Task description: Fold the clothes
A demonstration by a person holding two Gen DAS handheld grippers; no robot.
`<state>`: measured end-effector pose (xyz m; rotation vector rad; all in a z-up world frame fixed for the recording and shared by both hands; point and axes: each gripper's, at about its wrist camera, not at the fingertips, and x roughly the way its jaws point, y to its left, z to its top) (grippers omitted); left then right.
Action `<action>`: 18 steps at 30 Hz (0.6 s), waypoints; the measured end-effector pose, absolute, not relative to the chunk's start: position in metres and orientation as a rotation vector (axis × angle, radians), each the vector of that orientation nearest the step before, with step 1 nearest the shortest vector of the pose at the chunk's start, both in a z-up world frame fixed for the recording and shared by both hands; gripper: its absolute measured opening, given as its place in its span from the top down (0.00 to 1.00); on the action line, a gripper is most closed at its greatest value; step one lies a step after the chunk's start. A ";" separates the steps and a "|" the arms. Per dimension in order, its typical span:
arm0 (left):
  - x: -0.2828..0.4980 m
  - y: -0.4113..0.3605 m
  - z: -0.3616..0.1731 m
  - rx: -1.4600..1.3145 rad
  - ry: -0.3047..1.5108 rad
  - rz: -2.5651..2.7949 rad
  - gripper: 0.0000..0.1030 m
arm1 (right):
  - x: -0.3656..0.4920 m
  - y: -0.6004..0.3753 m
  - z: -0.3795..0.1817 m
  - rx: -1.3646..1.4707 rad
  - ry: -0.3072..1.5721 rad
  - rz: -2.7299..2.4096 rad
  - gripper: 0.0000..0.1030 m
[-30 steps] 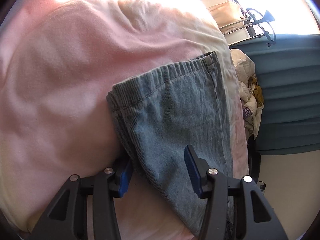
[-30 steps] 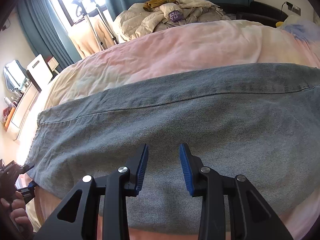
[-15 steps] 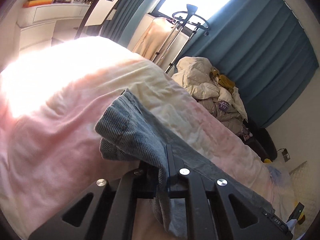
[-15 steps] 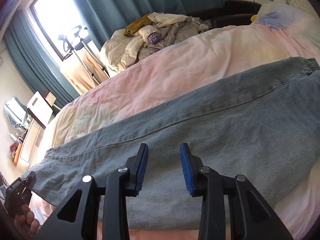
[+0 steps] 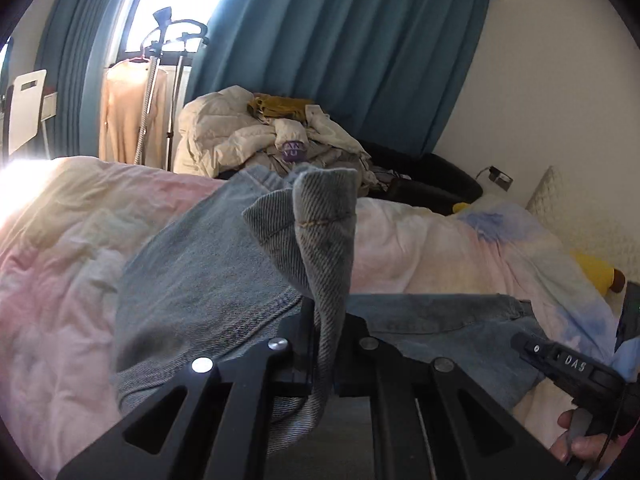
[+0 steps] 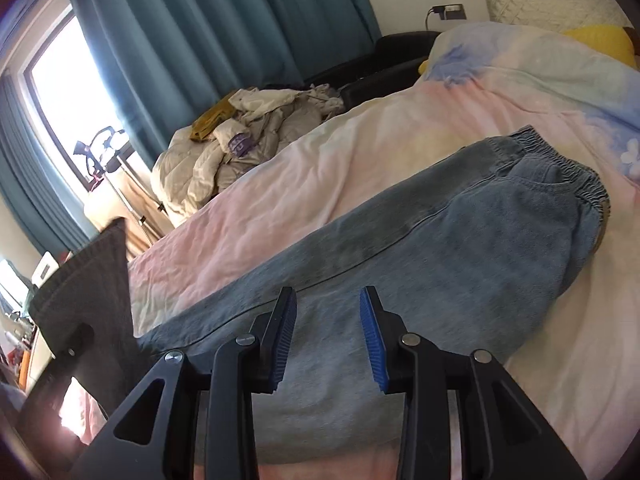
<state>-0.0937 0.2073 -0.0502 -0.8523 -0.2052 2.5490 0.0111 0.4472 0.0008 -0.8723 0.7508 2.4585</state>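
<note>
Light blue jeans (image 6: 460,248) lie lengthwise on the pink bed cover, elastic waistband (image 6: 560,160) at the far right. My left gripper (image 5: 326,340) is shut on the hem end of the jeans (image 5: 324,224) and holds it lifted above the bed; the cloth stands up between the closed fingers. The lifted hem also shows at the left of the right wrist view (image 6: 92,280). My right gripper (image 6: 328,332) is open and empty, hovering over the middle of the jeans. The right gripper's body (image 5: 568,368) shows at the lower right of the left wrist view.
The bed cover (image 6: 360,160) is pink and pastel. A pile of pale clothes and bedding (image 5: 260,136) lies past the far bed edge, by teal curtains (image 5: 340,48). A garment stand with a beige top (image 5: 132,112) stands at the window. A yellow toy (image 5: 596,272) lies near the headboard.
My left gripper closed on the hem end of the jeans and lifted it up and toward the waistband. My right gripper stayed open and tilted over the jeans' middle.
</note>
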 end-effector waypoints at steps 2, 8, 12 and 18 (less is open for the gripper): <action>-0.090 0.233 -0.089 -0.934 -0.107 2.500 0.94 | 0.014 0.460 -0.006 -0.881 0.770 2.424 0.68; -0.075 0.259 -0.147 -1.029 0.100 2.439 0.87 | -0.003 0.460 -0.032 -1.000 0.845 2.455 0.68; -0.066 0.249 -0.132 -0.990 0.114 2.427 0.80 | -0.017 0.445 -0.032 -1.031 0.756 2.492 0.68; -0.042 0.225 -0.091 -0.939 0.215 2.402 0.70 | -0.019 0.428 -0.026 -1.028 0.713 2.587 0.68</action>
